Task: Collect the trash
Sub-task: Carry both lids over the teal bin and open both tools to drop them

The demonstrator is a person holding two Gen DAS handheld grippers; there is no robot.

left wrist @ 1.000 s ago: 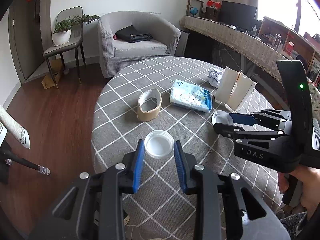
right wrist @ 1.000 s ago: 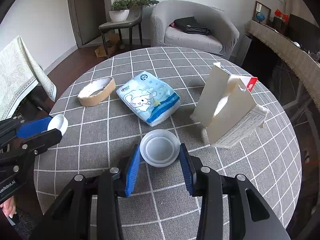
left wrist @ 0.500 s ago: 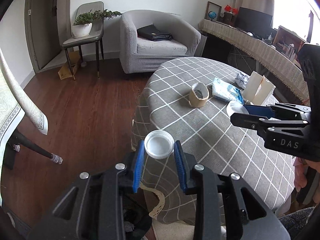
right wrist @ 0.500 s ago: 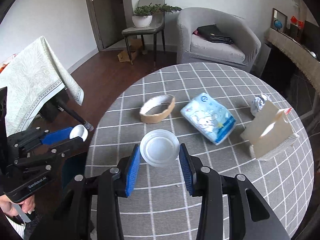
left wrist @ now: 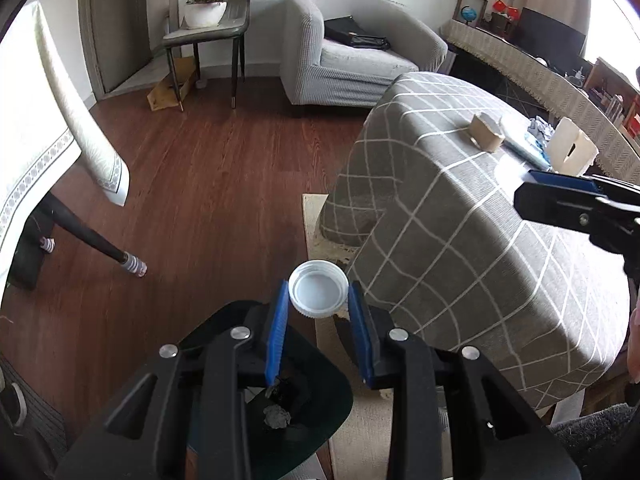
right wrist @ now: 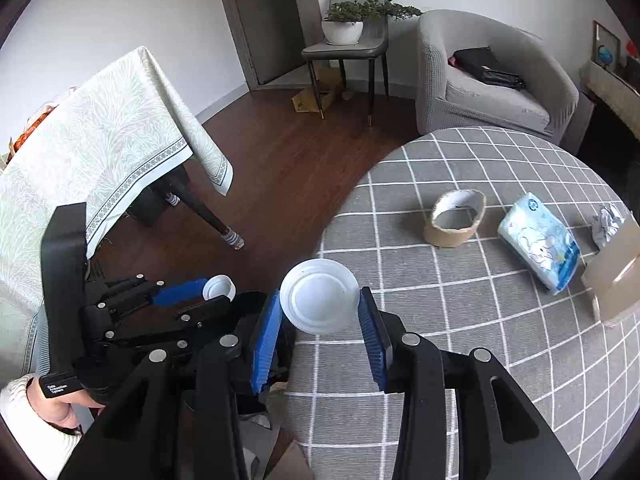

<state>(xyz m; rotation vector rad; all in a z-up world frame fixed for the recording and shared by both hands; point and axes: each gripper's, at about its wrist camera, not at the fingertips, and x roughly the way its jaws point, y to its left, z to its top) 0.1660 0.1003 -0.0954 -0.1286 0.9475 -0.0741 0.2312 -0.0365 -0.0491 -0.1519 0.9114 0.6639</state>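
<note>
Two claws pinching: left gripper [left wrist: 319,312] small cap [left wrist: 318,294] hollow-up; right gripper [right wrist: 320,325] wide lid [right wrist: 319,297] flat.

No lettering is sharp enough to read anywhere here.

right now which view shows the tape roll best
The right wrist view: the tape roll lies in full sight on the table, its hollow middle plain. In the left wrist view it is small, far and seen edge-on.
</note>
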